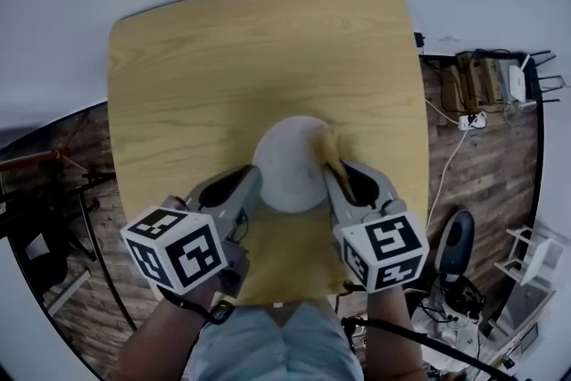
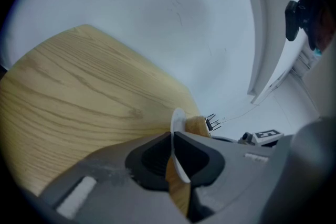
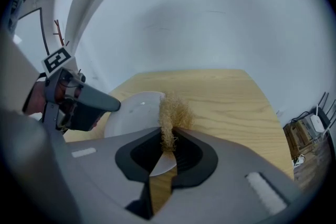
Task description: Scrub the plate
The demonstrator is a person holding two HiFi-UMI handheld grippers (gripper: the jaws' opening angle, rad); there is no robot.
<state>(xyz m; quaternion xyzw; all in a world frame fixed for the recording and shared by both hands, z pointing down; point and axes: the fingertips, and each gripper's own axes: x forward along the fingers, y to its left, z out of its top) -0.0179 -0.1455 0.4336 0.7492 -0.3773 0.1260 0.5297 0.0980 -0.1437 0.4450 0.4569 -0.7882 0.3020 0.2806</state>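
A white plate [image 1: 287, 165] lies on the wooden table [image 1: 223, 76] near its front edge. My left gripper [image 1: 256, 177] is shut on the plate's left rim; the left gripper view shows the thin plate [image 2: 177, 140] edge-on, pinched between the jaws. My right gripper [image 1: 332, 167] is shut on a tan fibrous scrubber [image 1: 326, 144], which rests over the plate's right rim. In the right gripper view the scrubber [image 3: 172, 118] sticks up out of my right gripper [image 3: 169, 150], with the plate [image 3: 131, 113] just beyond and to the left.
The table [image 3: 226, 97] stretches bare beyond the plate. To its right on the wood floor are a power strip with cables [image 1: 471, 120], a box [image 1: 477, 80] and a chair base [image 1: 457, 250]. A white wall rises behind.
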